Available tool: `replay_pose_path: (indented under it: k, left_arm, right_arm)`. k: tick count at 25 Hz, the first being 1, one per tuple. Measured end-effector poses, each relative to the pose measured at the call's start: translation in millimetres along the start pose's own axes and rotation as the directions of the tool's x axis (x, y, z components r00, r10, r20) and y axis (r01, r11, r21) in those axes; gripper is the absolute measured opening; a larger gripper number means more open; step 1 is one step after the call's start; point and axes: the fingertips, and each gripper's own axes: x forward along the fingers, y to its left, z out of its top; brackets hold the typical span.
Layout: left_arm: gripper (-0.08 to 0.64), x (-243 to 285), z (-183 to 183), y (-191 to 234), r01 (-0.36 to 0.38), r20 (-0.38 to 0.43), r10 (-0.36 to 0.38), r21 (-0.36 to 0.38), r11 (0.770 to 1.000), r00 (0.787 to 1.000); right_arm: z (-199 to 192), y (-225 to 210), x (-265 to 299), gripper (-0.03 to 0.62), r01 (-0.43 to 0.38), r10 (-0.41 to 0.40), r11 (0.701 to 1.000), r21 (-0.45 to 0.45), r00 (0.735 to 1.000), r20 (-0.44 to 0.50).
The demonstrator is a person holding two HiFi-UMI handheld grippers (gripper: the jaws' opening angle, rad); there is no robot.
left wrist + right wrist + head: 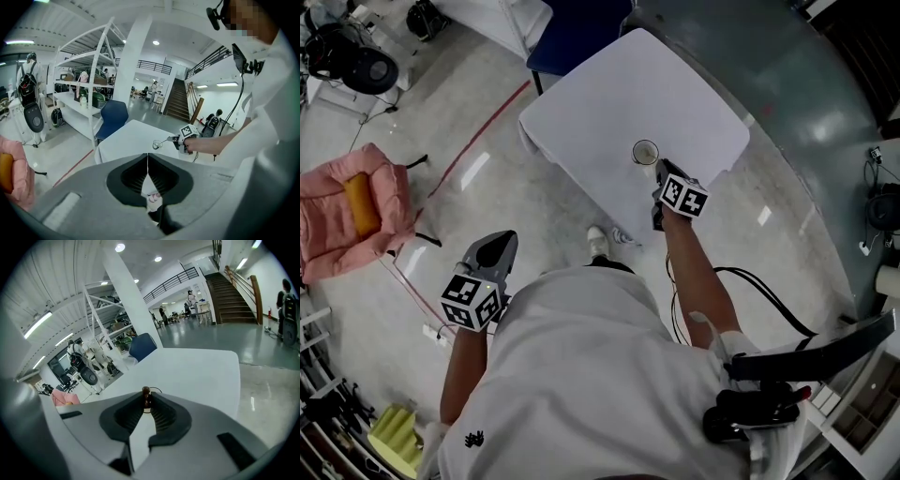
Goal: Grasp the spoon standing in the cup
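Observation:
A small glass cup (645,152) stands near the front edge of the white table (600,103). A spoon (653,161) leans out of it toward me. My right gripper (662,176) is at the cup's near side, shut on the spoon's handle. In the right gripper view the brown beaded end of the spoon (146,396) sits pinched between the jaw tips of my right gripper (146,401). From the left gripper view, the cup (156,145) and the spoon (165,139) show far off. My left gripper (494,251) hangs low at my left side over the floor, and its jaws (148,161) are shut and hold nothing.
A blue chair (572,33) stands behind the table. A pink cushioned seat (352,211) lies on the floor at left, near a red floor line (478,141). Black cables (759,295) trail at right. White shelving (79,93) stands beyond the table.

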Motion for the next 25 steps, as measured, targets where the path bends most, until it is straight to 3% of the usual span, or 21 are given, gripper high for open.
replay_pose_path:
  k: [5,14,25]
  left_arm:
    - [0.012,-22.4,-9.7,9.6,0.02,0.028,-0.02,0.004,1.0,0.999]
    - [0.012,-85.2,-37.3,26.3,0.05,0.077,-0.05,-0.003,0.999,0.996]
    - [0.012,-162.2,-90.2,48.4,0.081,0.101,-0.081,0.011,0.997,0.992]
  right_arm:
    - [9.2,26.6,-32.2,0.051,0.006,-0.004,0.999,-0.042,0.999,0.046]
    - [3.6,119.7,-110.6,0.051,-0.09,0.101,0.988,-0.126,0.991,0.084]
    - [-64.8,256.9,-204.6,0.051,-0.268,0.281,0.942,-0.201,0.959,0.036]
